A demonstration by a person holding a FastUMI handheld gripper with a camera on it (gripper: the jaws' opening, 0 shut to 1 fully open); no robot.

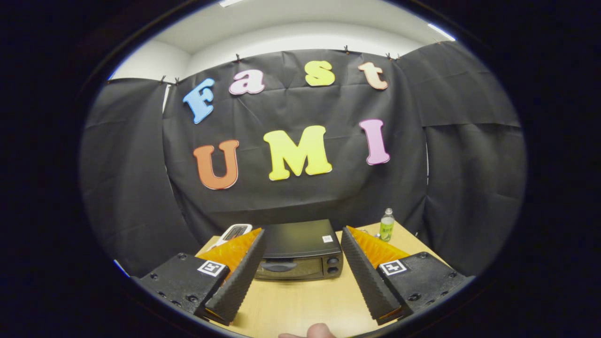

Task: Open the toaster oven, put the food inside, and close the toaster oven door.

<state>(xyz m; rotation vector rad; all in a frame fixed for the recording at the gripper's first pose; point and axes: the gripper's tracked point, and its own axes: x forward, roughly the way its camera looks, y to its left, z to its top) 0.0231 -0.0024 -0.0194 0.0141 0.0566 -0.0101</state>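
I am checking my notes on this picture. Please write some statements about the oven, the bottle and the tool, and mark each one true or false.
1. The toaster oven door is shut. True.
2. The tool is clamped on the oven handle. False: its fingers stand open, apart from the oven, which sits beyond them.
3. A bottle stands upright on the table. True.
4. The bottle lies on top of the oven. False: it stands beside it, on the table.

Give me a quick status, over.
Claw open, holding nothing. Toaster oven straight ahead beyond the fingers, door shut. Wooden table between; bottle off to the side.
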